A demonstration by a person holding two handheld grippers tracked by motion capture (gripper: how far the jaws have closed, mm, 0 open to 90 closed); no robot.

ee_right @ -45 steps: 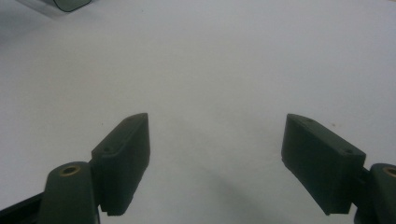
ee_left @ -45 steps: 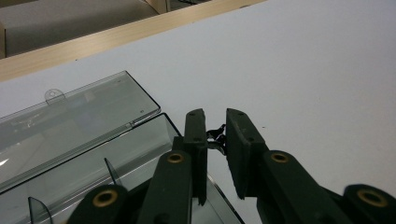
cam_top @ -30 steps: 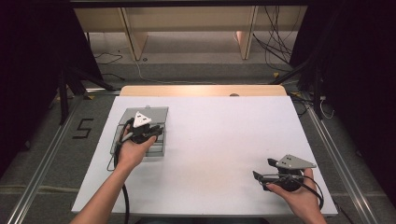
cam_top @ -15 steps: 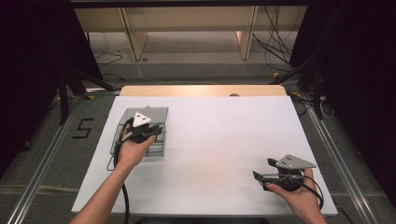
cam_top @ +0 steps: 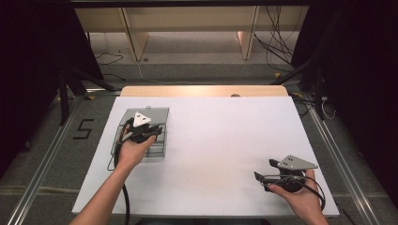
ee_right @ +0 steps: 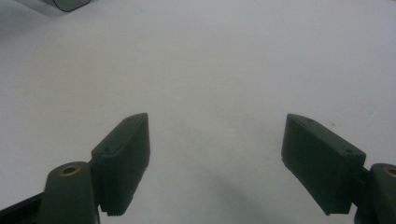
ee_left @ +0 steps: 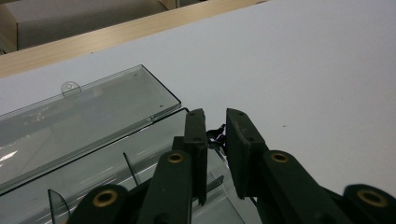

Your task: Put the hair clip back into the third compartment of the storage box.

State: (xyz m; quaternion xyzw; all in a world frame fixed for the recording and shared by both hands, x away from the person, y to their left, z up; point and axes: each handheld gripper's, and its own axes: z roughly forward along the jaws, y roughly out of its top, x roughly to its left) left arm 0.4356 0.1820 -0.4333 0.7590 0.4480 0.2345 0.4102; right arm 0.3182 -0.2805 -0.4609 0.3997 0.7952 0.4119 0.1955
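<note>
Hovering over the open clear plastic box [cam_top: 157, 123] at the table's [cam_top: 220, 140] left, left gripper [ee_left: 215, 129] nearly closed, pinching a small dark item [ee_left: 215, 136], seemingly lifting it out. Idling at right, right gripper [cam_top: 263, 180] spread wide, holding nothing. Needing, probably, a steady lift clear of the box wall.

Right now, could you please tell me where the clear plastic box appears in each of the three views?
High view: the clear plastic box lies lid open at the left of the white table, under the left gripper.
Left gripper view: it takes up the lower left, its open lid toward the table's wooden edge.
Right gripper view: a rounded grey corner at top left may be it.
Shared landmark: the white table.
</note>
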